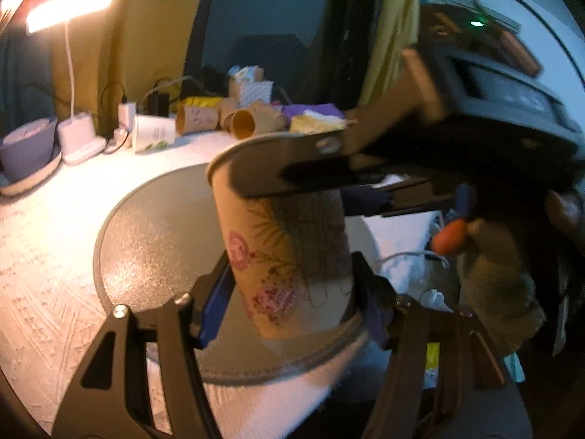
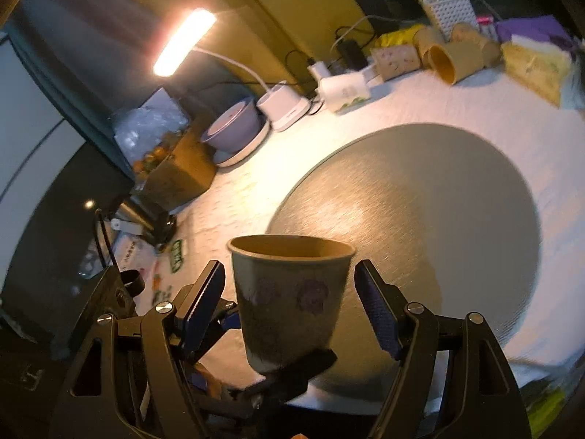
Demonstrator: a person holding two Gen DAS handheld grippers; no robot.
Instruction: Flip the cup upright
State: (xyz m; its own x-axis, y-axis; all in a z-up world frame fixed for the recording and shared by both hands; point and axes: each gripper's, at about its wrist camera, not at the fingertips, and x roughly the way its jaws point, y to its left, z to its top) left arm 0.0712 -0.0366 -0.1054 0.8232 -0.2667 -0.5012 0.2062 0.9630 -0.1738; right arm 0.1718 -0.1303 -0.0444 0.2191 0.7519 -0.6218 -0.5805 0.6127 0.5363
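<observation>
the cup (image 2: 290, 300) stands mouth-up between both grippers: left gripper (image 1: 292, 292) jaws look clamped low on it, right gripper (image 2: 292, 292) jaws apart around it.

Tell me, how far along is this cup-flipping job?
Mostly done, it seems: the paper cup already has its open mouth up. In hand: the left gripper clamps its lower half, while the right gripper sits open around it, fingers clear. Left: stand it on the grey mat and let go; whether its base touches yet is unclear.
</observation>
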